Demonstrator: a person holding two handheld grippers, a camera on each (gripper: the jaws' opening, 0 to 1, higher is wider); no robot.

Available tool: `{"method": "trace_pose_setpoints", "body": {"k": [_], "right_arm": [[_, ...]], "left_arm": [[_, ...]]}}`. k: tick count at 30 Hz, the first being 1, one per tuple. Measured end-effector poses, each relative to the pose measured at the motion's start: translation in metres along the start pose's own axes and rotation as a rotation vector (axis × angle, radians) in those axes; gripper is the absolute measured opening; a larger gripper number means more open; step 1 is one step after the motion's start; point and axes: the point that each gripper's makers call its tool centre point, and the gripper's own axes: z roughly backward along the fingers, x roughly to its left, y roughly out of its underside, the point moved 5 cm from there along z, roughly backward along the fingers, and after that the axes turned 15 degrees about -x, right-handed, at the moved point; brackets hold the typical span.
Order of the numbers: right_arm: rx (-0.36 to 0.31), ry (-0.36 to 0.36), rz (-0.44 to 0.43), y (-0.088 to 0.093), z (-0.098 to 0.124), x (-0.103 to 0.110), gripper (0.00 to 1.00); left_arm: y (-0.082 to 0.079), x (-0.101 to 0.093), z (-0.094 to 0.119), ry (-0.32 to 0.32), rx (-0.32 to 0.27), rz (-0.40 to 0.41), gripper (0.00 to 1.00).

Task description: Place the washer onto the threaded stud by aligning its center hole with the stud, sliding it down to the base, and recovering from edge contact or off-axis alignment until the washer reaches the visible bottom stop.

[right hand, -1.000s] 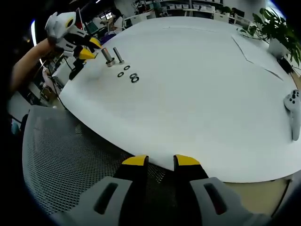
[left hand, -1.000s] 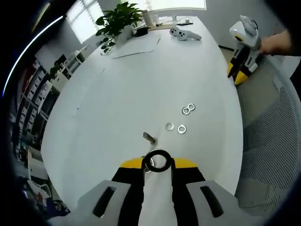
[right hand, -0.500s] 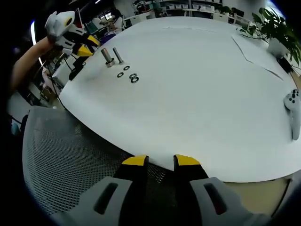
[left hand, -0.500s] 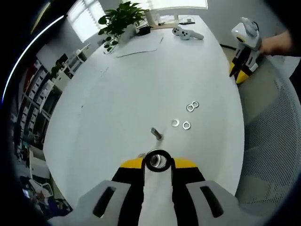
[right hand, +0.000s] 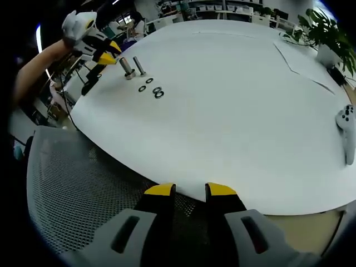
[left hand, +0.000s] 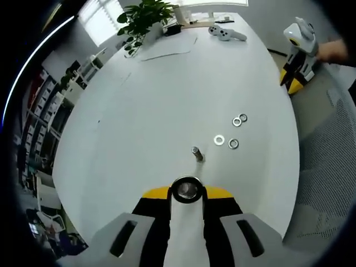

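Note:
My left gripper (left hand: 187,193) is shut on a dark metal washer (left hand: 178,190), held flat-on to the camera between the yellow-tipped jaws. The threaded stud (left hand: 197,153) stands upright on the white table (left hand: 144,111), a little beyond the washer and slightly to its right, apart from it. In the right gripper view, the left gripper (right hand: 107,54) hovers at the far left, next to a thick upright post (right hand: 128,68) and a thinner stud (right hand: 139,65). My right gripper (right hand: 191,191) hangs open over a mesh chair, holding nothing.
Several loose washers (left hand: 227,141) lie right of the stud, seen too as loose washers (right hand: 154,90). A potted plant (left hand: 146,14), paper sheet (left hand: 167,50) and game controller (left hand: 225,33) sit at the far end. The grey mesh chair (right hand: 83,183) stands by the table's edge.
The left gripper has shifted with the washer, so the stud now appears farther ahead and to the right. The right gripper has not moved.

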Motion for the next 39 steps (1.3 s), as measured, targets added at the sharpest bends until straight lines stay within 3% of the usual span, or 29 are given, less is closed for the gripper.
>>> {"method": "trace_pose_setpoints", "body": {"k": [19, 39], "right_arm": [[0.0, 0.001, 0.001, 0.0, 0.0, 0.0, 0.24], [-0.004, -0.002, 0.001, 0.0, 0.0, 0.0, 0.24]], "left_arm": [[0.0, 0.006, -0.011, 0.042, 0.047, -0.021, 0.19], [-0.008, 0.012, -0.026, 0.223, 0.229, -0.093, 0.19]]}}
